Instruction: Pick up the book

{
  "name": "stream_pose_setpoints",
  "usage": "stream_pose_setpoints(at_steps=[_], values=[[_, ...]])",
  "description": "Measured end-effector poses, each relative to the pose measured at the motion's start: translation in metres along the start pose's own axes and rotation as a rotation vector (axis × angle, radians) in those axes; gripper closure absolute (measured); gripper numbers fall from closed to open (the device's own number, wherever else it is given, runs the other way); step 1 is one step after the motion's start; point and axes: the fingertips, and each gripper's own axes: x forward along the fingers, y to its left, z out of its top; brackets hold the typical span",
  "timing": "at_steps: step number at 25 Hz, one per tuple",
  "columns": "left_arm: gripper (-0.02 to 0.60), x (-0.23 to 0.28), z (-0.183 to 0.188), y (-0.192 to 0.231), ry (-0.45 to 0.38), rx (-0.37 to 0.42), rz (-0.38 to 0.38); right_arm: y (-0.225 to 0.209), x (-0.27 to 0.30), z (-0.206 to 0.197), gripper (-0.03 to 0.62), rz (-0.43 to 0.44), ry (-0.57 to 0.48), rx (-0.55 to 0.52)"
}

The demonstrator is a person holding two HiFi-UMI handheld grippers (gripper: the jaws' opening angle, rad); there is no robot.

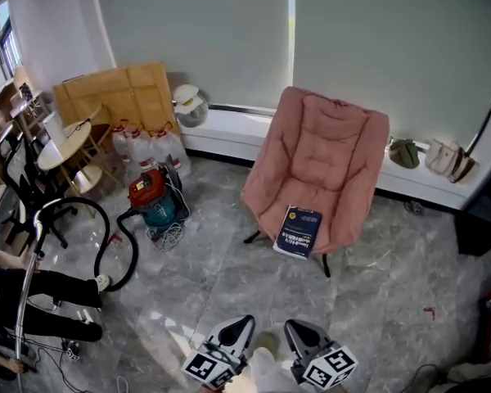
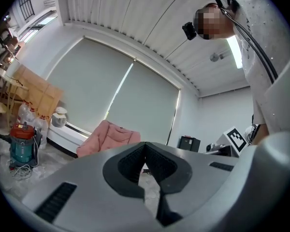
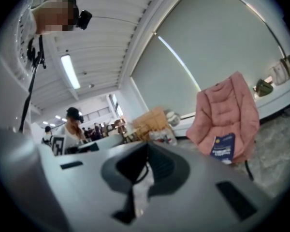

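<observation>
Head view: book front-to-back (slightly askew)

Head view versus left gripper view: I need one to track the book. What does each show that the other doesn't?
Only the head view: the book lying on the seat of the pink chair. Only the left gripper view: the left gripper with its jaws closed together and nothing between them, and the ceiling. Both: that chair, the vacuum cleaner, the window blinds.
</observation>
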Motion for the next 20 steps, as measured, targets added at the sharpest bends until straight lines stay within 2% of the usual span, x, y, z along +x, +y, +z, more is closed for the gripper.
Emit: stream_pose_setpoints(at_steps=[9,13,17,20], values=[[0.571,0.066,0.018,0.044,-0.030,0.001,-0.039,-0.046,0.045,0.031,0.582,-0.048,-0.019,0.053],[0.571,0.093,0.013,0.055,0.004,0.013,-0.059,-0.070,0.055,0.039,0.582,-0.090,-0.027,0.066],[0.571,0.121,0.017,0.067,-0.007,0.001,-0.063,-0.093,0.065,0.048,0.582,-0.122,-0.029,0.069],[0.571,0.133,0.006,0.073,0.030,-0.004,-0.061,-0.103,0.070,0.052,0.582,-0.148,-0.032,0.050]])
